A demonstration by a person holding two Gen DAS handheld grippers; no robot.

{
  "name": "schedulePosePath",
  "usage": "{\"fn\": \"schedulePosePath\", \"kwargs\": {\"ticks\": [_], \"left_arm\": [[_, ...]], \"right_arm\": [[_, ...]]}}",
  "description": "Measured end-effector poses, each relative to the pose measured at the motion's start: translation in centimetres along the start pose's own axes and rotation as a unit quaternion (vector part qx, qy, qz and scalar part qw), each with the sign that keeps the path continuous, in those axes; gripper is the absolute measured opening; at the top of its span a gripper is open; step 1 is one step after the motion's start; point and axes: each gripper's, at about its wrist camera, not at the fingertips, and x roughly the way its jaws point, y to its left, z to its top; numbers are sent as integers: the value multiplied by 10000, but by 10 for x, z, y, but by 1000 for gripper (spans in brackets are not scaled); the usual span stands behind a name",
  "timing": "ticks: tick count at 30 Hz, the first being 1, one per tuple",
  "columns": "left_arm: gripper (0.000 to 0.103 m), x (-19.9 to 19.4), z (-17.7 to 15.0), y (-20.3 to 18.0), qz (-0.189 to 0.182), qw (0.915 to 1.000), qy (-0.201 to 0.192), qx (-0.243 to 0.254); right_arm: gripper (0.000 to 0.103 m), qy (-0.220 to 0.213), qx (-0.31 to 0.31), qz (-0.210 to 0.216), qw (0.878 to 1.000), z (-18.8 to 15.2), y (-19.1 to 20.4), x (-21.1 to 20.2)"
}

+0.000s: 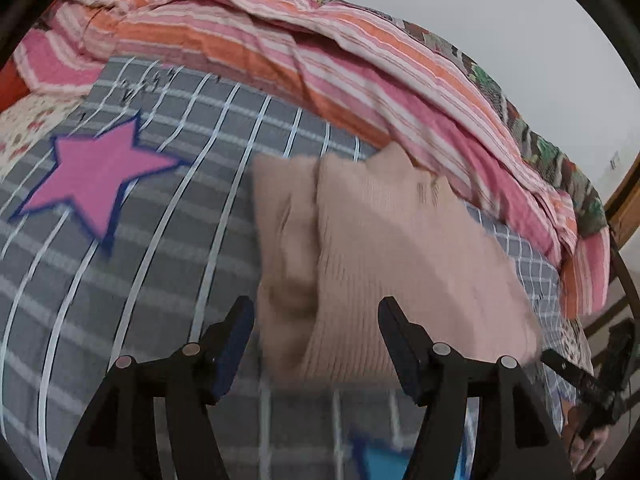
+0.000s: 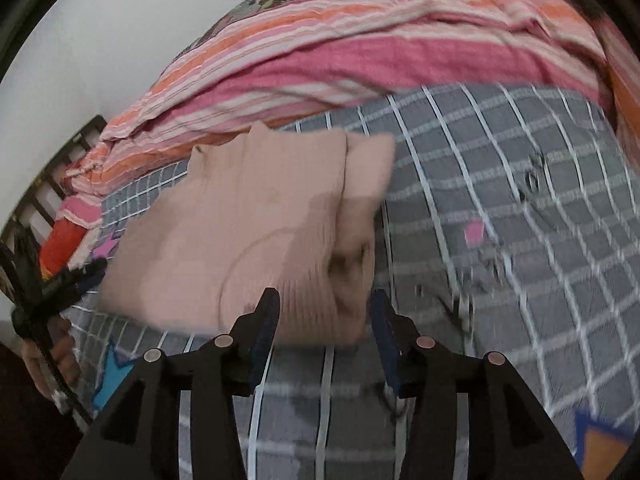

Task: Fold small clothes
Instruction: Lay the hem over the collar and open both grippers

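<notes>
A folded beige ribbed knit garment [image 1: 384, 264] lies on a grey checked bedsheet [image 1: 140, 248]. My left gripper [image 1: 316, 312] is open, its jaws wide apart just in front of the garment's near edge, holding nothing. In the right wrist view the same garment [image 2: 248, 232] lies ahead. My right gripper [image 2: 324, 304] is open, its jaws standing either side of the garment's near right corner without closing on it. The other gripper shows at the right edge of the left wrist view [image 1: 600, 380] and at the left edge of the right wrist view [image 2: 52, 288].
A rumpled pink and orange striped blanket [image 1: 320, 64] is piled along the far side of the bed, also seen in the right wrist view [image 2: 360, 52]. A pink star [image 1: 96, 176] is printed on the sheet. A wooden bed frame [image 2: 52, 176] and white wall lie beyond.
</notes>
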Motion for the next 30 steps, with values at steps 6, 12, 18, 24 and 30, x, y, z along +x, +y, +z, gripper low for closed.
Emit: {"fn": "schedulePosePath", "kwargs": {"ticks": [6, 12, 18, 24, 30], "left_arm": [[62, -10, -40, 8, -567, 9983, 65, -153], [62, 15, -32, -2, -856, 9954, 86, -421], [49, 37, -14, 2, -671, 9931, -38, -958], [18, 44, -1, 12, -607, 9897, 55, -1293], [11, 25, -3, 8, -623, 9919, -104, -1105]], "right_arm": [[47, 243, 370, 523, 9976, -29, -1, 7], [47, 150, 872, 719, 9935, -25, -2, 26], [47, 108, 1499, 828, 9852, -2, -15, 48], [15, 161, 1435, 523, 9881, 14, -9, 62], [9, 18, 1210, 512, 9913, 16, -3, 52]]}}
